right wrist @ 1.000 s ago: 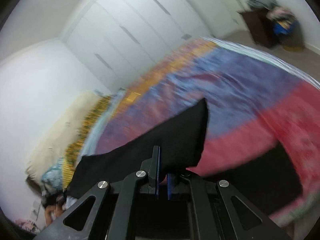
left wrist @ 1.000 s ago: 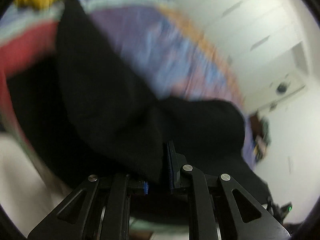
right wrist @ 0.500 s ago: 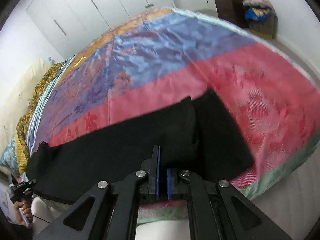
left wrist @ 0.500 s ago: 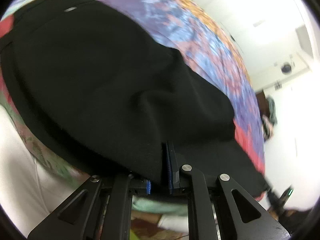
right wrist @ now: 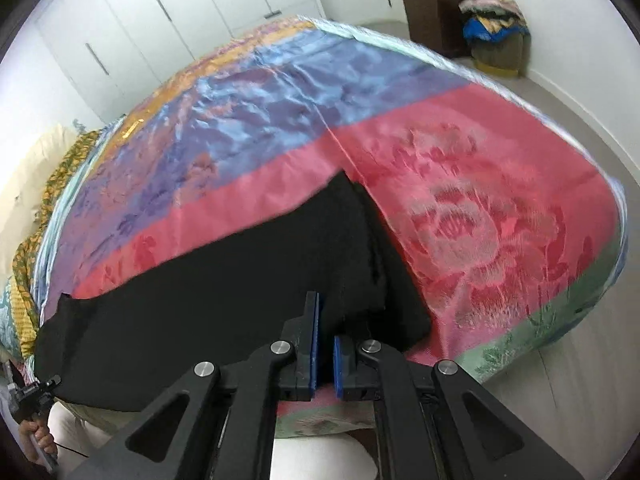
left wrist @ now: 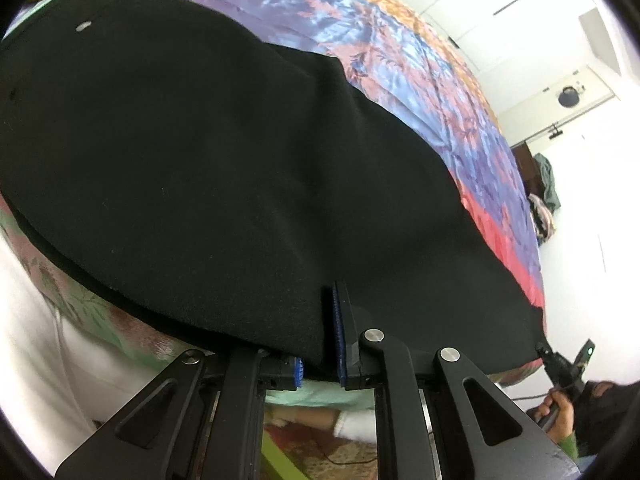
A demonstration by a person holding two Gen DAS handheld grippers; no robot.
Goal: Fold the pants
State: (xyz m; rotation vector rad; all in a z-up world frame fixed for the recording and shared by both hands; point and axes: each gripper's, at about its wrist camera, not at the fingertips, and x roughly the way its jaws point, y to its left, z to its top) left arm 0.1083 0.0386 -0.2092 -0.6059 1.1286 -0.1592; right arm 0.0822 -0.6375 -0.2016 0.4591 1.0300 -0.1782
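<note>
Bed (right wrist: 460,208) with multicolor cover carries black pants (right wrist: 224,280), spread flat along its near edge from 9 to 3 o'clock. Left gripper (left wrist: 320,344) fingers nearly closed, pinching pants edge at 6 o'clock. Right gripper (right wrist: 324,344) fingers narrow gap, fabric hem between pads; grip contact unclear.

Both cams are sitting low at the near edge of the bed (right wrist: 460,184), looking across it. The left wrist one is hugging the pants (left wrist: 208,152) up close, facing toward the far right corner of the room. The right wrist one is sitting a bit higher, aiming at the wardrobe doors (right wrist: 168,20). Both are sharing the pants (right wrist: 208,296) and the bedspread (left wrist: 420,64).
</note>
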